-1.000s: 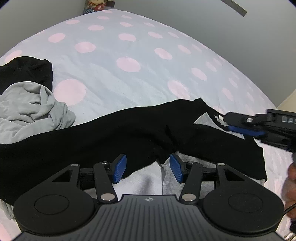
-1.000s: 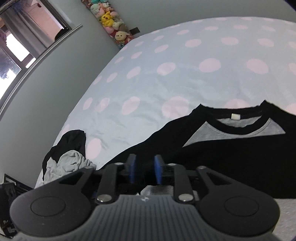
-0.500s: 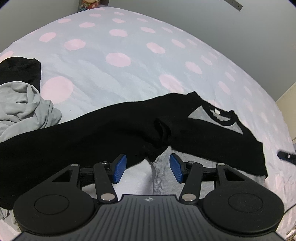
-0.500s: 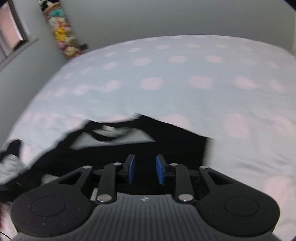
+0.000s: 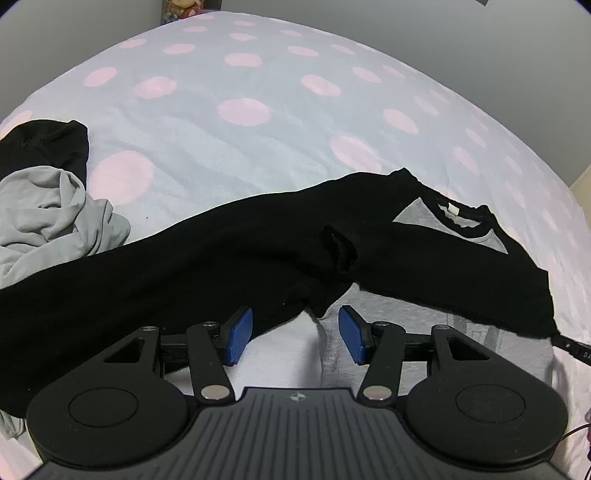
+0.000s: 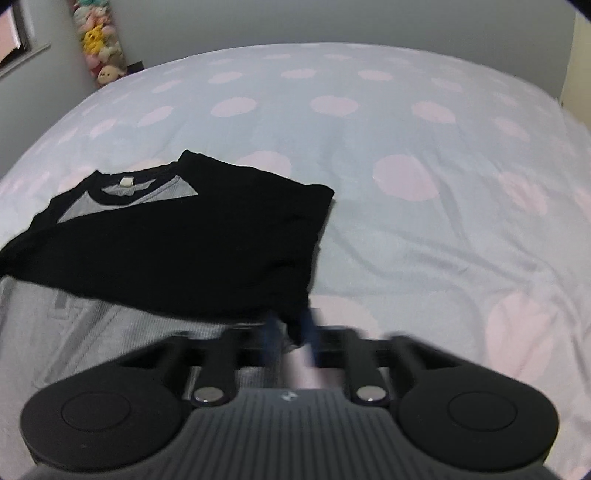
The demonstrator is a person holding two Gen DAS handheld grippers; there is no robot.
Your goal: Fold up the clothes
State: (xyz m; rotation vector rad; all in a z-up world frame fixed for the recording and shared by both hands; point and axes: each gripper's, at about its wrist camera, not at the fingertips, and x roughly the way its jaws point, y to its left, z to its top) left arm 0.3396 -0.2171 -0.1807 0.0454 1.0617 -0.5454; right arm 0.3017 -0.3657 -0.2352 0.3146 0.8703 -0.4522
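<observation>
The black-and-grey long-sleeved shirt [image 5: 258, 251] is spread on the pink-dotted bed [image 5: 229, 147] under both tools. Left tool [image 5: 295, 334] gapes, empty; right tool [image 6: 290, 338] has pinched the sleeve corner. Crumpled grey garment [image 5: 48, 218] sits far left.

Left gripper [image 5: 295, 334] parted; right gripper [image 6: 290, 334] closing (blurred)

Polka-dot bed [image 6: 369, 122], grey walls [image 6: 295, 26], plush toys [image 6: 99, 55] in corner
</observation>
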